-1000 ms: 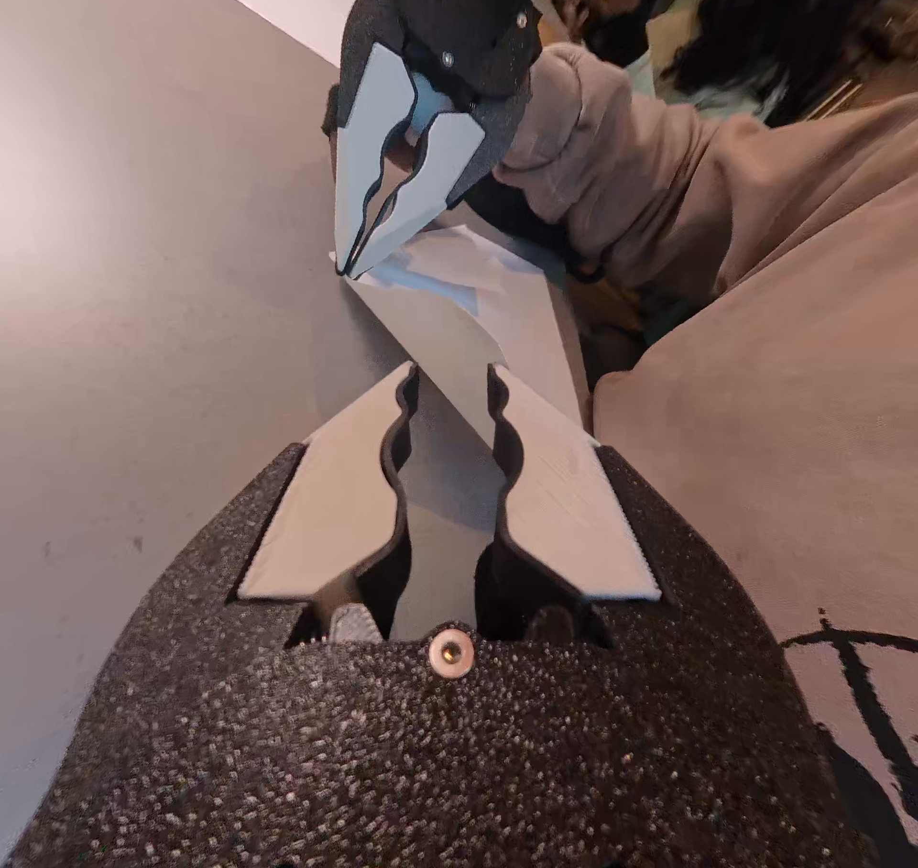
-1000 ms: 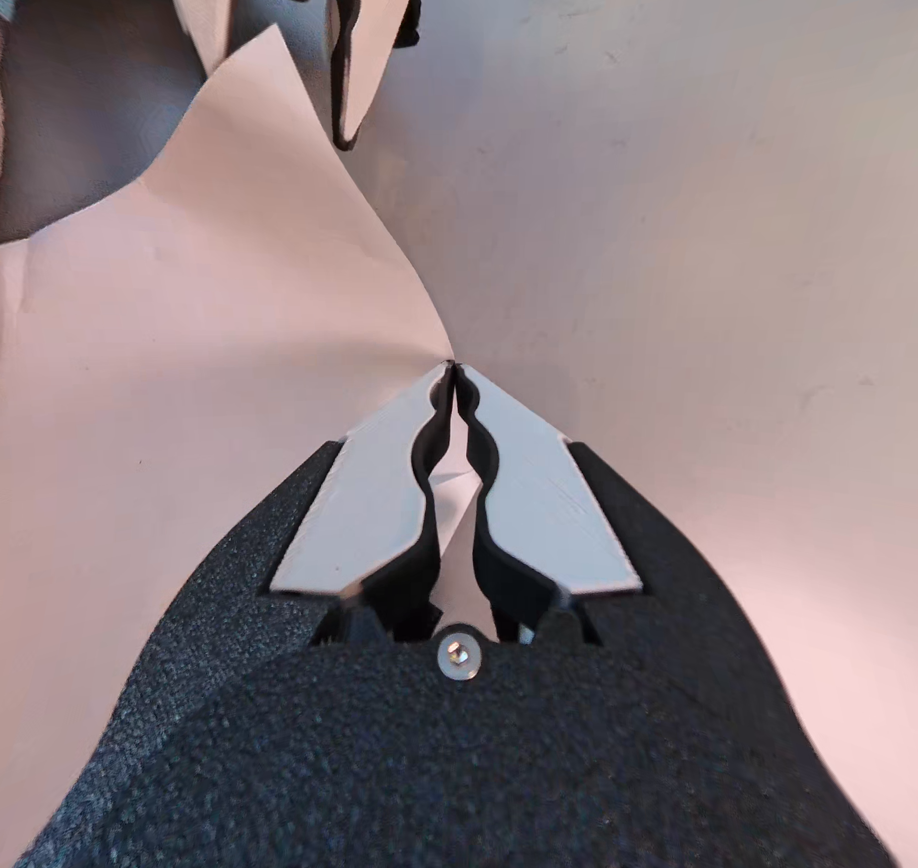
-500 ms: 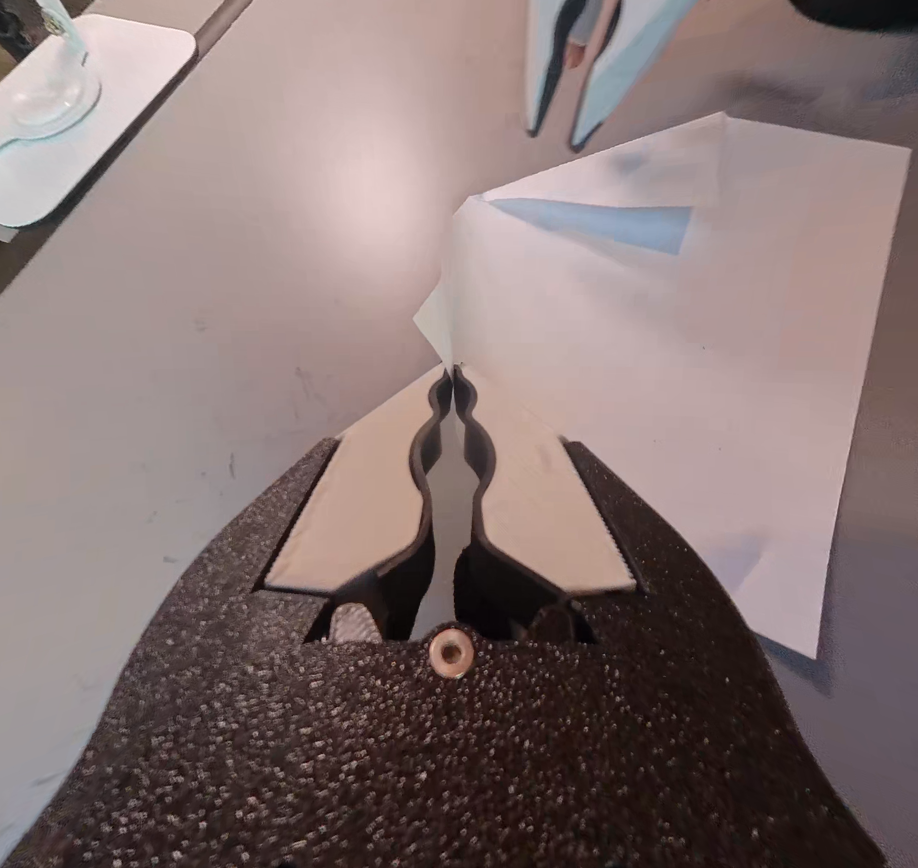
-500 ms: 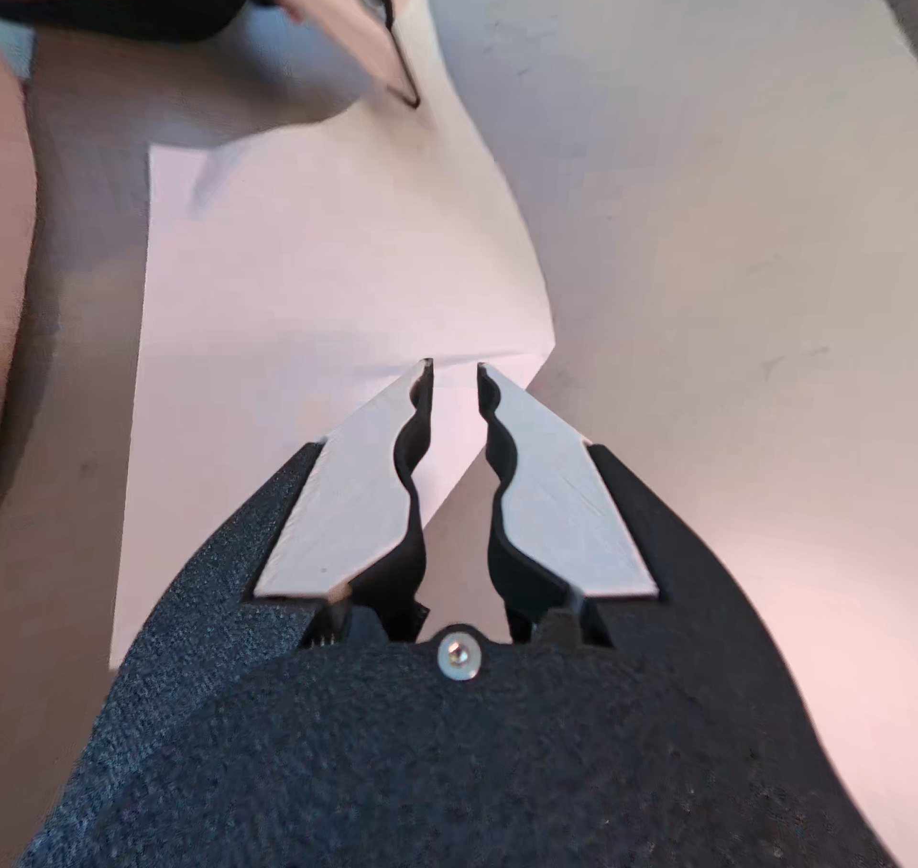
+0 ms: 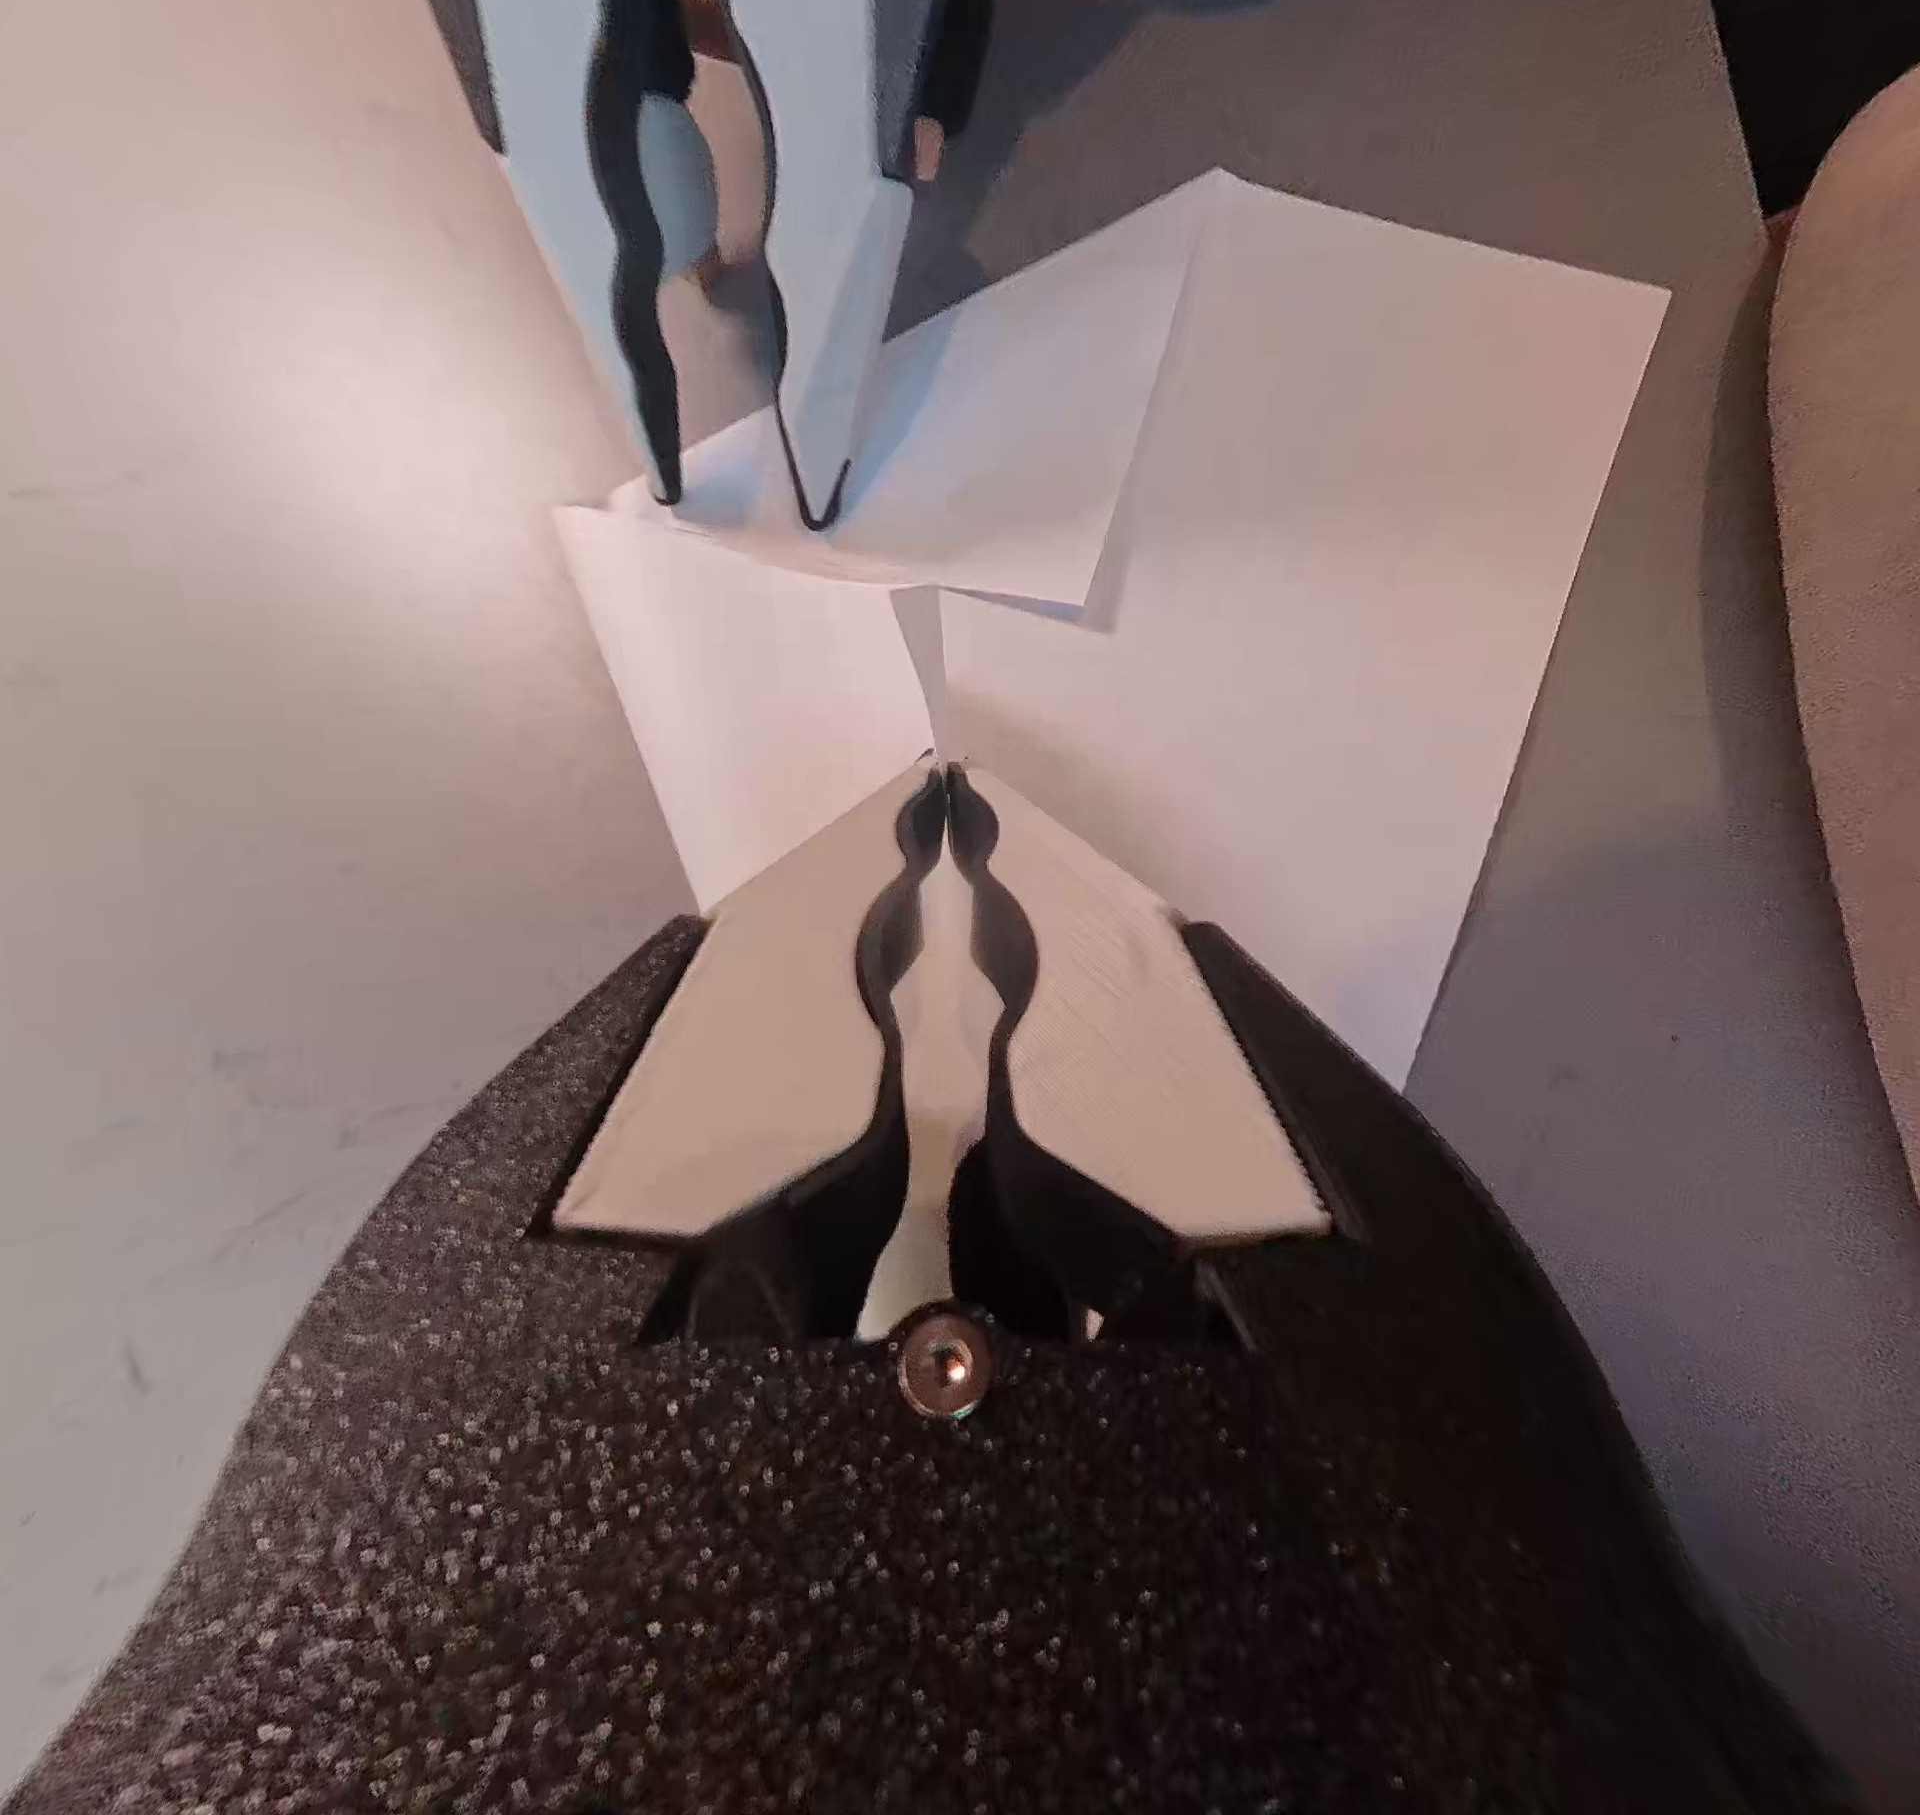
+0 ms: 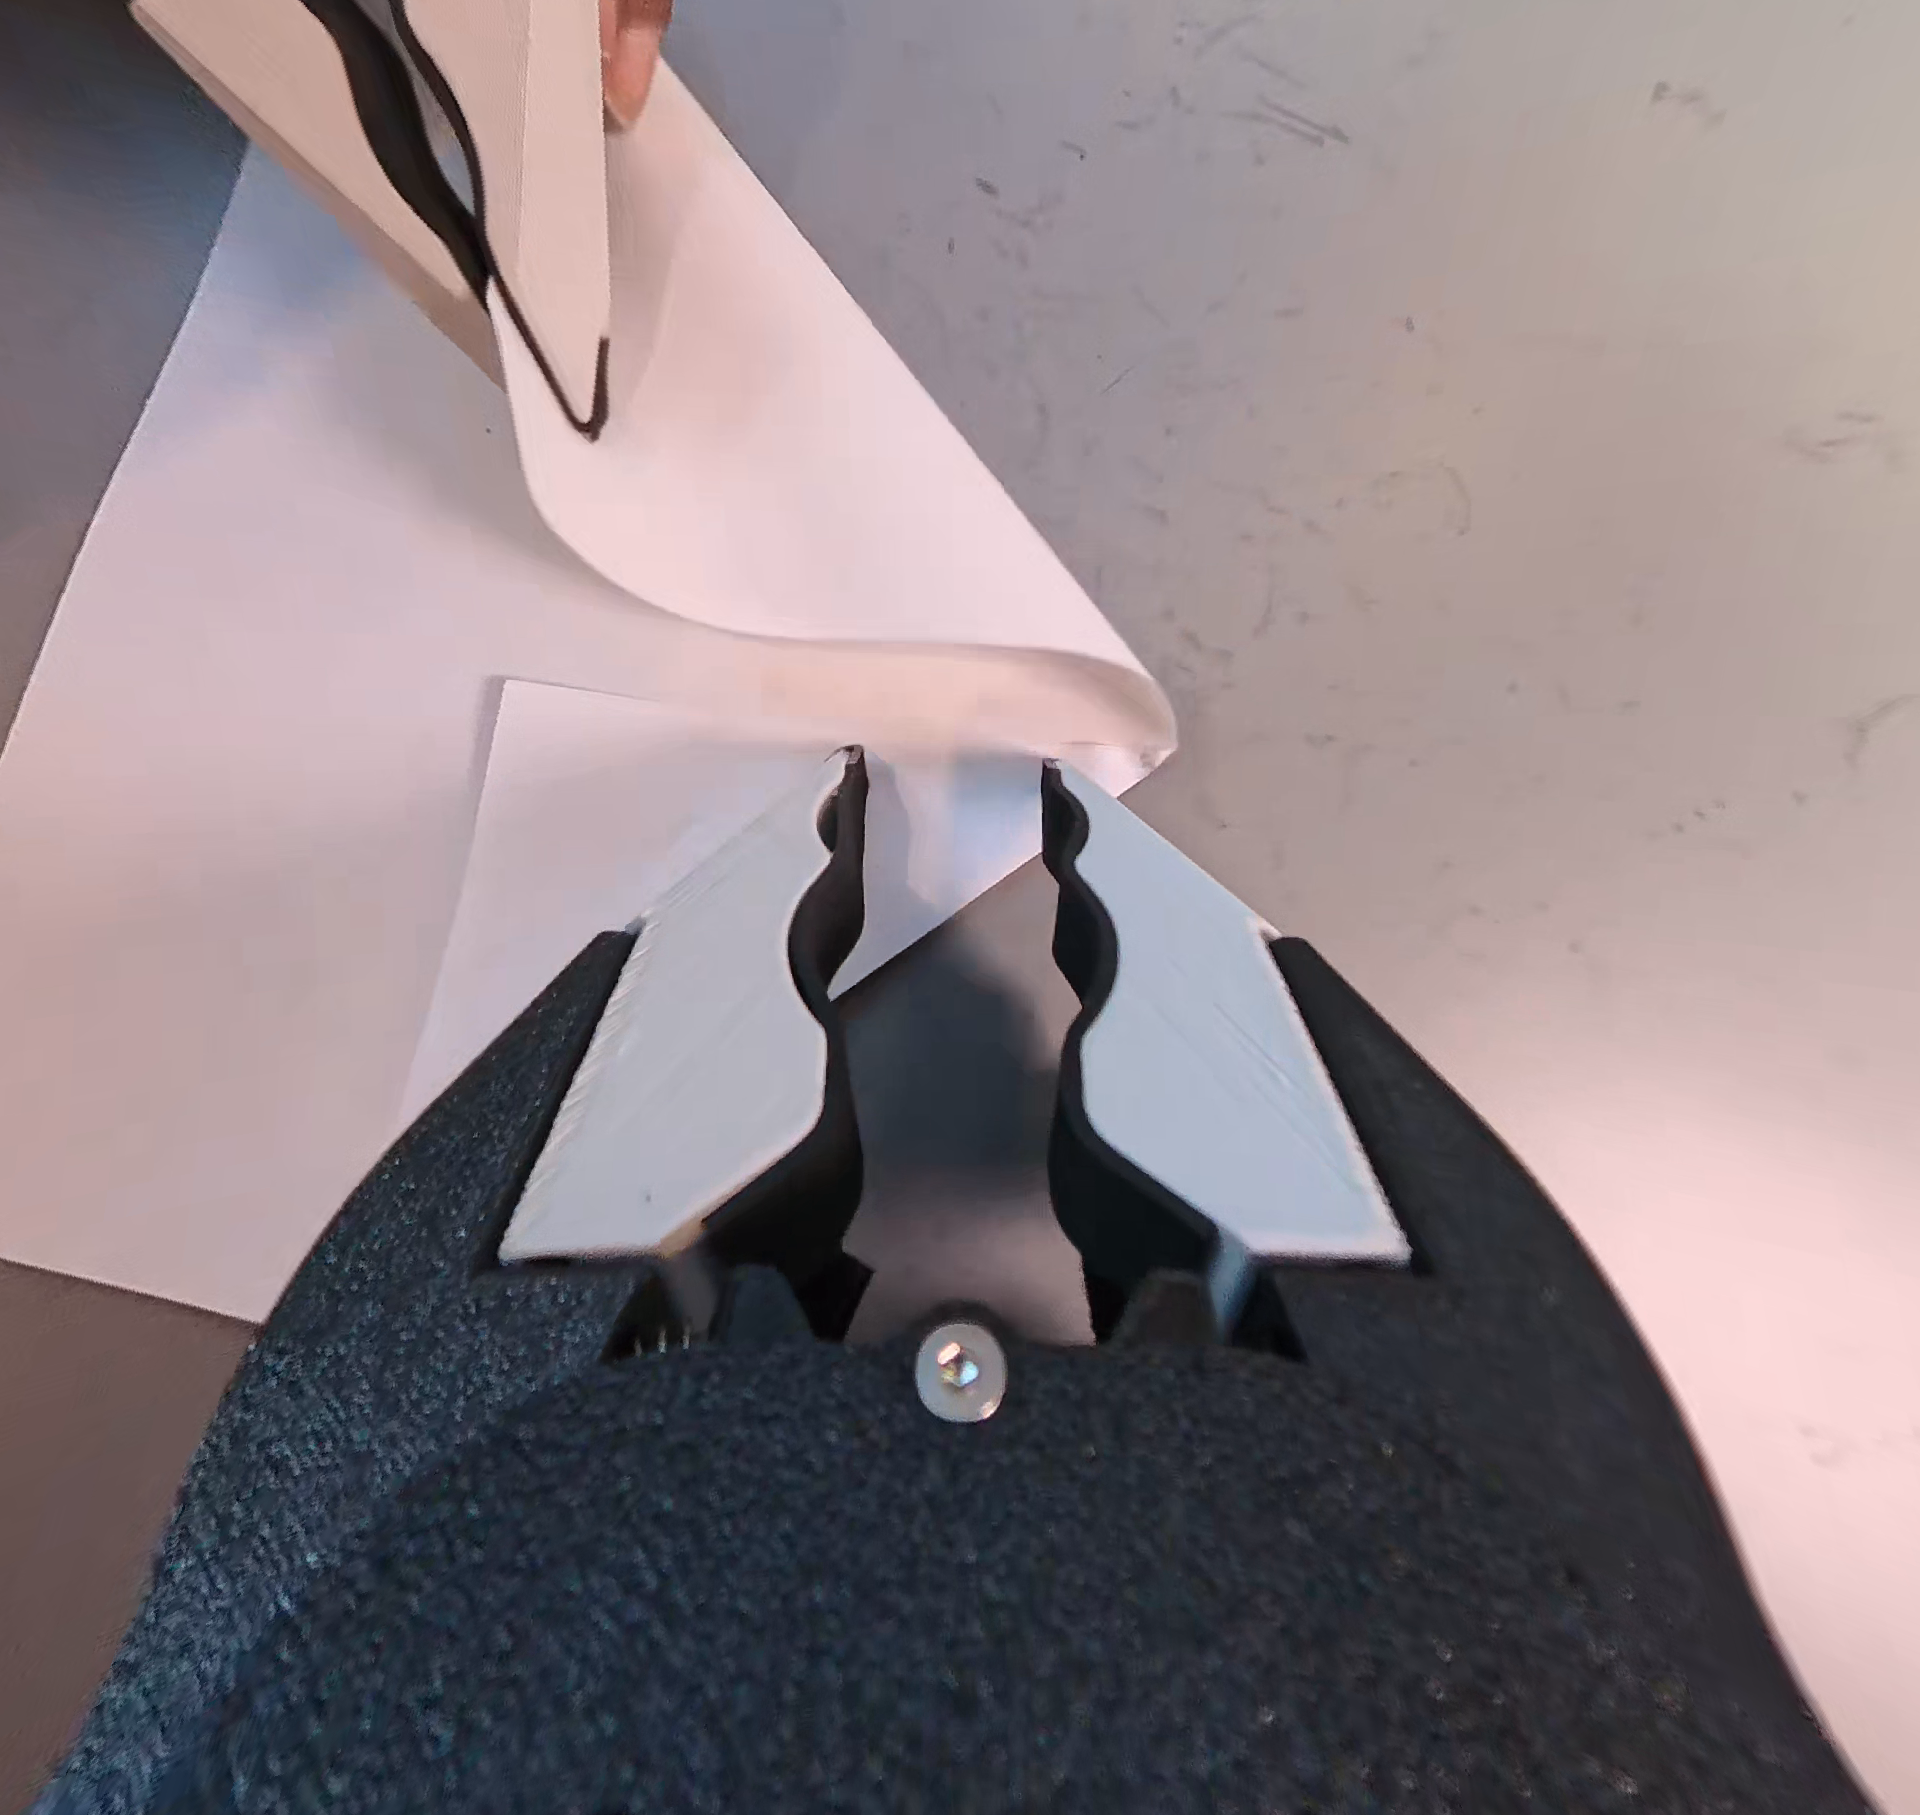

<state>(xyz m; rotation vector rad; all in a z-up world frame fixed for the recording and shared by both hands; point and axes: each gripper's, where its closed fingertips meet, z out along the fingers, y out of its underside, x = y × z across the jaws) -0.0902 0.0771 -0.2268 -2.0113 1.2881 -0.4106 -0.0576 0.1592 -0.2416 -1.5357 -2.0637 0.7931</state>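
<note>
Paper [image 5: 1299, 643] | thin, limp, creases easily (I'd take corners) | my left gripper [image 5: 943, 778] pinching its lifted flap | my right gripper [image 6: 951, 763] spread at fold | grey table [image 6: 1455, 311]

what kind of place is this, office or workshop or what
Probably an indoor desk or worktable, though little beyond it shows. A scuffed grey tabletop fills both views, with one white sheet of paper lying on it, one corner folded over. A person's sleeve shows at its edge.

Soft, warm overhead light — pale glare on the table [image 6: 1507, 415] — with wide-angle bending and blur at the edges.
</note>
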